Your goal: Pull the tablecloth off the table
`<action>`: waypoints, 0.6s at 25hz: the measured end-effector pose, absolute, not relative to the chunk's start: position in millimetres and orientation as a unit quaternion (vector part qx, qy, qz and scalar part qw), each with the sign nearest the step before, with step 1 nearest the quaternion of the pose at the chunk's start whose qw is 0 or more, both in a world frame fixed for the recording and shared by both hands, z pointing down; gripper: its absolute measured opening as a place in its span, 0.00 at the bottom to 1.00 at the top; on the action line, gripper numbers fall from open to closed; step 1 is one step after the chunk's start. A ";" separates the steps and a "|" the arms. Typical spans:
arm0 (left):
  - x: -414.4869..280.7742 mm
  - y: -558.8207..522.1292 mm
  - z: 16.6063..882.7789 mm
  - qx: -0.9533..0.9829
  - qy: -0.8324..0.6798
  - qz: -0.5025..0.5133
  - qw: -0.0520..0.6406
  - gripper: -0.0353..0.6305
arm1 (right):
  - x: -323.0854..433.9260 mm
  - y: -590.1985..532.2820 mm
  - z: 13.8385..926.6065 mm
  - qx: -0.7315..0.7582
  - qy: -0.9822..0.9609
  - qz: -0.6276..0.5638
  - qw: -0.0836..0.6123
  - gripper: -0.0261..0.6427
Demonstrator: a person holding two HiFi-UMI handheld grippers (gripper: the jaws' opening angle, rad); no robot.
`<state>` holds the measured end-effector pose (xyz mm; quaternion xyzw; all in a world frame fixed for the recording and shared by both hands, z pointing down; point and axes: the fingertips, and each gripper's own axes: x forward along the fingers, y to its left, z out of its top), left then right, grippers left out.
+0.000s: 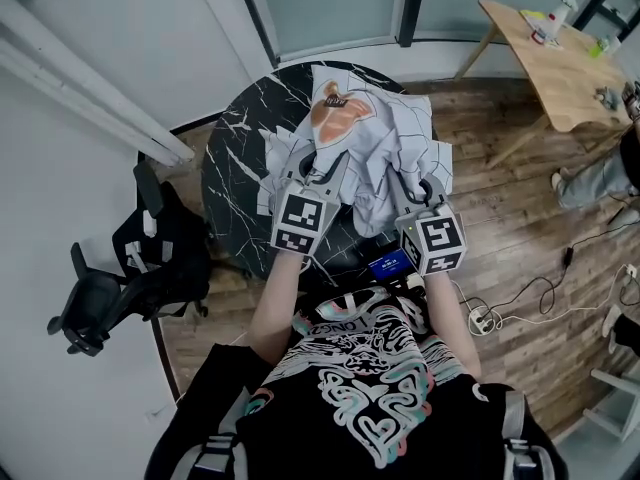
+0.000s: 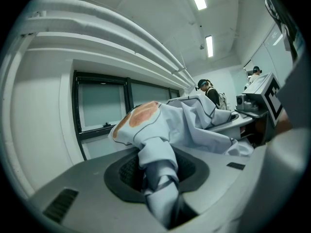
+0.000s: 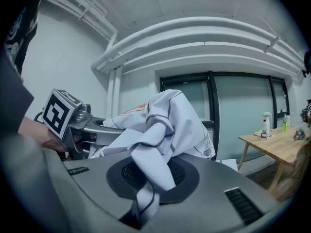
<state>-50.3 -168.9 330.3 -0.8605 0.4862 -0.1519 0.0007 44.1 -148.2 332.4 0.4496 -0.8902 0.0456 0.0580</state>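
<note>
At a round black marble desk (image 1: 235,173), a person holds a hand-held gripper in each hand, both clenched on the pale blue-grey tablecloth (image 1: 395,148). The left hand-held gripper (image 1: 318,168) pinches a twisted fold of the cloth between its jaws. Just beside it, the right hand-held gripper (image 1: 418,193) has its jaws closed on another bunched fold. The tablecloth lies crumpled in a heap straight ahead of both pairs of jaws, gathered on the part of the desk nearer the right hand-held gripper. Its orange-brown print (image 1: 335,113) shows on top, just beyond the left one. To the left of the left hand-held gripper the dark veined desk top is uncovered. A black office chair (image 1: 125,268) stands on the floor further to that side. Well beyond the right hand-held gripper, a wooden desk (image 1: 560,68) carries a few bottles (image 1: 553,18) near the windows (image 1: 330,3).
</note>
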 end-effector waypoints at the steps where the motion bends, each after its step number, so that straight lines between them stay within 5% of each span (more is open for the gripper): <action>1: -50.4 -168.6 330.5 -0.860 0.487 -0.152 0.001 0.25 | 43.9 -148.5 332.4 0.448 -0.891 0.044 0.060 0.11; 15: -53.1 -169.6 334.1 -0.856 0.493 -0.158 -0.003 0.25 | 41.1 -152.6 336.6 0.439 -0.895 0.042 0.067 0.11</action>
